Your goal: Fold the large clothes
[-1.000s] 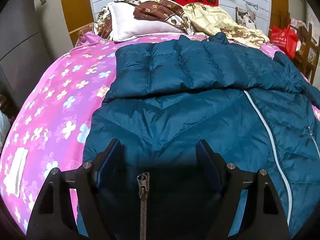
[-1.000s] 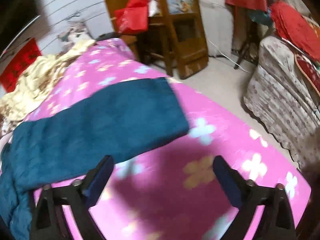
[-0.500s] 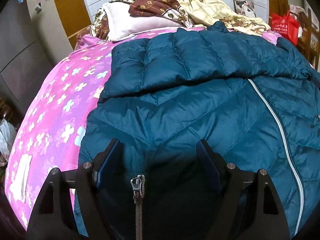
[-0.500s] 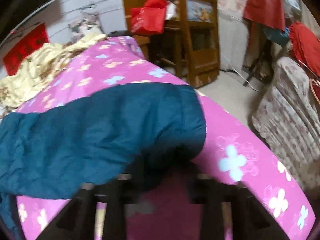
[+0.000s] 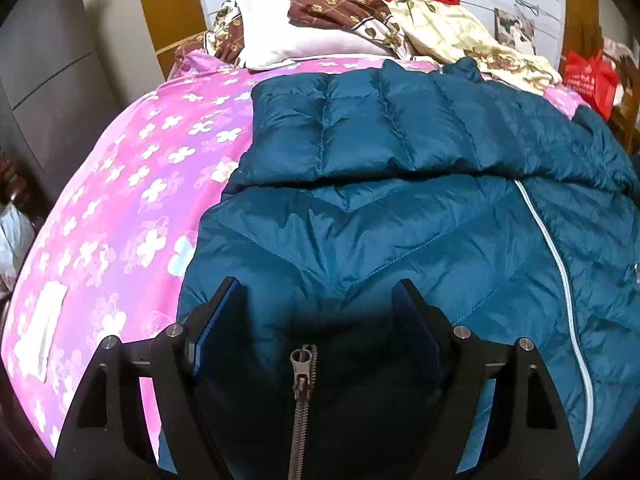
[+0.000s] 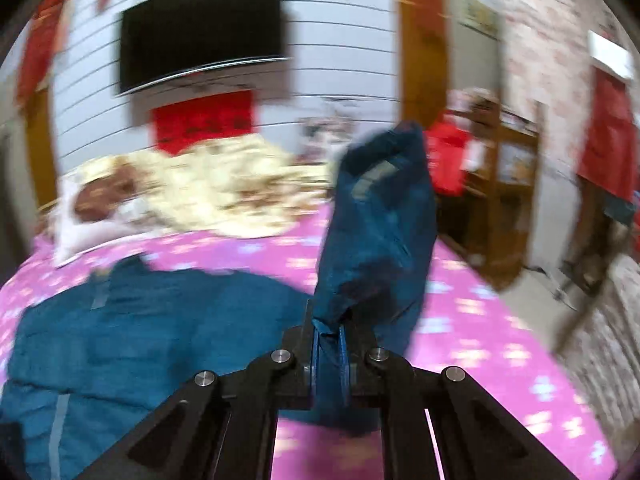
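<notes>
A large teal puffer jacket (image 5: 400, 216) lies spread on the pink flowered bed (image 5: 132, 200), one sleeve folded across its upper part. My left gripper (image 5: 320, 300) is open, its jaws wide apart over the jacket's hem, with a dark zipper pull (image 5: 302, 364) between them. My right gripper (image 6: 330, 320) is shut on the jacket's other sleeve (image 6: 380, 216) and holds it lifted upright above the bed. The jacket body (image 6: 152, 320) lies to its left in the blurred right wrist view.
Pillows and a yellow quilt (image 5: 452, 36) are piled at the bed's head. A red bag (image 5: 592, 76) and wooden shelf (image 6: 504, 184) stand beside the bed. A TV (image 6: 200, 28) hangs on the wall. A white cloth (image 5: 42, 332) lies near the bed's left edge.
My right gripper closed on the sleeve end and lifted it, swinging toward the bed's head. My left gripper stayed open over the hem, shifting slightly.
</notes>
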Tool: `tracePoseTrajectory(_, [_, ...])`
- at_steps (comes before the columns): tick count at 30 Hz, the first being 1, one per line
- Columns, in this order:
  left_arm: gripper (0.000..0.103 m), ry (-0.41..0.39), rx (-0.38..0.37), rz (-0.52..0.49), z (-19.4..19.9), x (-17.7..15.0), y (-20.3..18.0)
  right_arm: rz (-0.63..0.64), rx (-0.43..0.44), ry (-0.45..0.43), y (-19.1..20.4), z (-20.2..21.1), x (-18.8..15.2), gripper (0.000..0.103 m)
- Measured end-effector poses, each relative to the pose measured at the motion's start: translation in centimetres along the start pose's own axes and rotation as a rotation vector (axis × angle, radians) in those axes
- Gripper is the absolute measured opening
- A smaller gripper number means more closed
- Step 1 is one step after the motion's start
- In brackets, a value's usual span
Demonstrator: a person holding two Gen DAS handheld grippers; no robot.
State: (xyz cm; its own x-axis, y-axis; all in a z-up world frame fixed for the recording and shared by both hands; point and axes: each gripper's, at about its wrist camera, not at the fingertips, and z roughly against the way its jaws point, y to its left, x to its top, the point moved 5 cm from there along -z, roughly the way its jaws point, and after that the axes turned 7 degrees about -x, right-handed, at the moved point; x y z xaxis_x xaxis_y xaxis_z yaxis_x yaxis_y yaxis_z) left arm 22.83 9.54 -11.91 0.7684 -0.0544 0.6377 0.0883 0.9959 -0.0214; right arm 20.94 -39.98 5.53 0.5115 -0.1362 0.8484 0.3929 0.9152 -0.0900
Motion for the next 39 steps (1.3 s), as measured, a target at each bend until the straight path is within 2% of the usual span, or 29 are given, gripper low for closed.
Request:
tracePoseTrajectory(5, [0.079,0.014,-0.018,0.048,-0.1,0.4,0.9,0.145,0.176,0.026,16.2,0.9,-2.9,0.008])
tracePoseTrajectory(9, [0.079,0.025,-0.035,0.093,-0.2,0.5,1.7,0.232,0.276,0.091,25.7,-0.2,-7.3,0.008])
tracePoseTrajectory(12, [0.079,0.025,-0.06,0.121,-0.1,0.7,2.1,0.281,0.356,0.154,30.3,-0.9,-10.8,0.008])
tracePoseTrajectory(14, [0.079,0.028,-0.078,0.138,-0.2,0.8,2.3,0.33,0.363,0.186,32.0,-1.3,-12.6,0.011])
tracePoseTrajectory(15, [0.079,0.031,-0.08,0.14,-0.3,0.8,2.3,0.359,0.348,0.188,32.5,-1.4,-13.3,0.025])
tracePoseTrajectory(16, [0.079,0.032,-0.08,0.141,-0.3,0.8,2.3,0.376,0.357,0.19,32.8,-1.2,-13.7,0.053])
tracePoseTrajectory(18, [0.079,0.028,-0.086,0.15,-0.2,0.7,2.4,0.384,0.386,0.194,33.0,-0.8,-13.6,0.082])
tracePoseTrajectory(20, [0.079,0.022,-0.105,0.16,-0.1,0.8,2.5,0.417,0.379,0.127,32.0,0.9,-13.4,0.084])
tracePoseTrajectory(23, [0.079,0.016,-0.152,0.149,0.2,0.9,1.8,0.45,0.344,0.138,29.3,2.8,-13.5,0.084])
tracePoseTrajectory(26, [0.079,-0.003,-0.247,0.131,0.7,1.6,0.1,0.471,0.221,0.19,25.0,3.7,-14.3,0.084])
tracePoseTrajectory(29, [0.079,-0.004,-0.278,0.078,1.0,3.1,-2.7,0.484,0.097,0.233,20.4,4.7,-16.5,0.085])
tracePoseTrajectory(31, [0.079,-0.008,-0.331,0.057,1.1,4.5,-4.8,0.47,0.017,0.251,17.0,4.6,-17.9,0.086])
tracePoseTrajectory(32, [0.079,-0.008,-0.381,0.059,1.0,5.7,-6.5,0.437,0.009,0.272,15.7,4.3,-18.5,0.086])
tracePoseTrajectory(35, [0.079,-0.009,-0.465,0.05,0.2,8.2,-10.5,0.33,0.058,0.359,13.7,3.2,-19.7,0.091])
tracePoseTrajectory(37, [0.079,-0.006,-0.486,0.033,-1.2,9.8,-13.2,0.306,0.063,0.365,13.2,3.0,-20.1,0.098])
tracePoseTrajectory(39, [0.079,0.018,-0.479,0.029,-3.0,10.8,-15.1,0.285,0.08,0.367,12.8,2.8,-20.5,0.1])
